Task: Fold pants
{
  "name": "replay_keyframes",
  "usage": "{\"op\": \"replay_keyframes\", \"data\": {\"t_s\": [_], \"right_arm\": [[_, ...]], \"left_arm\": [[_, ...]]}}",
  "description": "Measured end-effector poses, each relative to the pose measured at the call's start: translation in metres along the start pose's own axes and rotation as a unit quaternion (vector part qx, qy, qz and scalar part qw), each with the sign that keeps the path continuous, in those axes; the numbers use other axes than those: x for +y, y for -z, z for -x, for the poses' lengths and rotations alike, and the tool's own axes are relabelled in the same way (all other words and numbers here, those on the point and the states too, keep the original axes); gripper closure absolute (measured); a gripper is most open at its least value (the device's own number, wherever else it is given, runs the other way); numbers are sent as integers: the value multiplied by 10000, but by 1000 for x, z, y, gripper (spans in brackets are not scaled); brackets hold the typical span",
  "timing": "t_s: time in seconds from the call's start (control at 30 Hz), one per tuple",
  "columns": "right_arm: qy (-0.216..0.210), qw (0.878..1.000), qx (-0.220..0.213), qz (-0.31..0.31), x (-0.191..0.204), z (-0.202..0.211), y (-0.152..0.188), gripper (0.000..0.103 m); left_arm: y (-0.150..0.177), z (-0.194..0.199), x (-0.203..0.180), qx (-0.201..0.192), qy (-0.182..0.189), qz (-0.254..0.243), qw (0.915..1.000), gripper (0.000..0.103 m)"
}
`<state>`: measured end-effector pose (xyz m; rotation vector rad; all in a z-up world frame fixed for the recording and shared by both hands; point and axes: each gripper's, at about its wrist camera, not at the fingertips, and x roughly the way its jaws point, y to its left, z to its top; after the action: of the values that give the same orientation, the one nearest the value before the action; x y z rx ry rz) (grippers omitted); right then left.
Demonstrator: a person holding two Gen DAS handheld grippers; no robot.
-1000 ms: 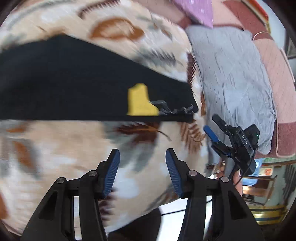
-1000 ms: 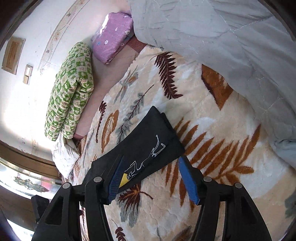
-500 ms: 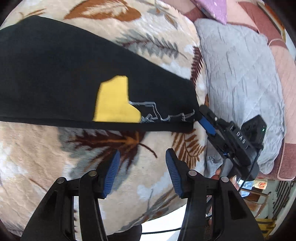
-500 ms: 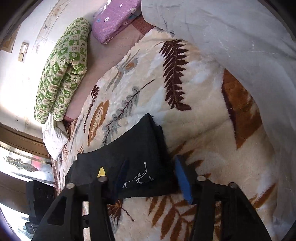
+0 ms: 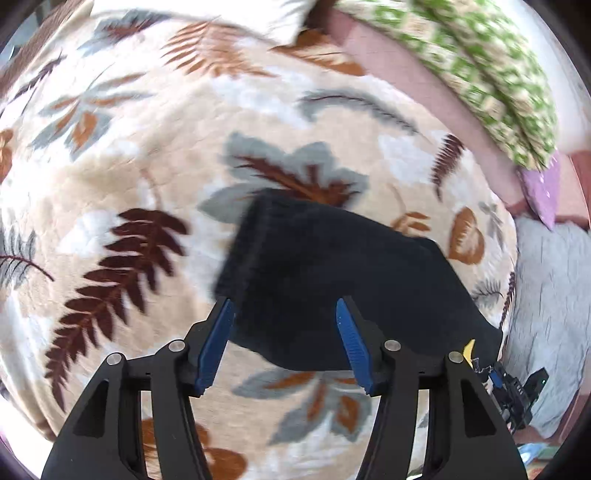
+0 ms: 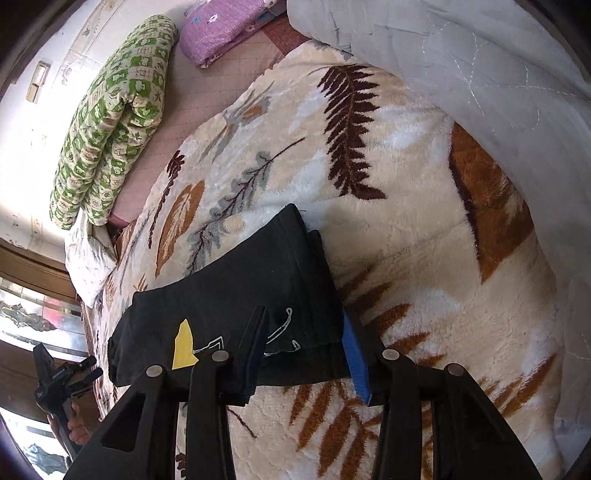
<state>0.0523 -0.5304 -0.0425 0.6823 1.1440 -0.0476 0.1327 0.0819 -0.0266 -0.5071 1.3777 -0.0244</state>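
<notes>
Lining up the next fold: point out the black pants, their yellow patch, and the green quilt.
black pants (image 6: 236,288): right wrist view, middle of fabric.
yellow patch (image 6: 183,347): right wrist view, patch centre.
green quilt (image 6: 110,122): right wrist view, folded roll's middle.

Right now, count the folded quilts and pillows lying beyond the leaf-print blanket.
3. A green checked quilt folded by the wall, a purple pillow next to it, and a grey quilt at the blanket's far right edge. More may lie outside the views.
</notes>
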Motion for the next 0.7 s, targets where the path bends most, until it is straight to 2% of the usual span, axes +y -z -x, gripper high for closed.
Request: {"op": "replay_keyframes", "data": {"t_s": [0.07,0.17,0.27,0.4,0.5,0.53,0.63,0.7], "right_arm": [[47,10000,32,-24,0,-1,1,61],[166,9999,13,-11,5,-1,1,61],[325,9994,45,57,9,-2,1,61],[408,9992,29,48,11,-3,2,61],[490,9988,1,92,12,-3,2,67],[557,9984,-24,135,12,-2,3,74],[486,9987,-112,127,11,0,3,85],[348,9991,-210,77,13,6,4,86]], "left_arm": [[-3,-6,18,80,-2,146,9999,46],[-1,-21,24,375,175,16,9991,46],[-2,-31,24,484,257,-53,9985,46],[-3,-32,13,374,232,-154,9989,47],[0,-23,10,171,232,-215,9994,66],[-1,-21,10,168,201,-216,9994,74],[-6,-14,13,152,261,-141,9994,79],[-7,-12,12,82,131,-193,9997,79]]}}
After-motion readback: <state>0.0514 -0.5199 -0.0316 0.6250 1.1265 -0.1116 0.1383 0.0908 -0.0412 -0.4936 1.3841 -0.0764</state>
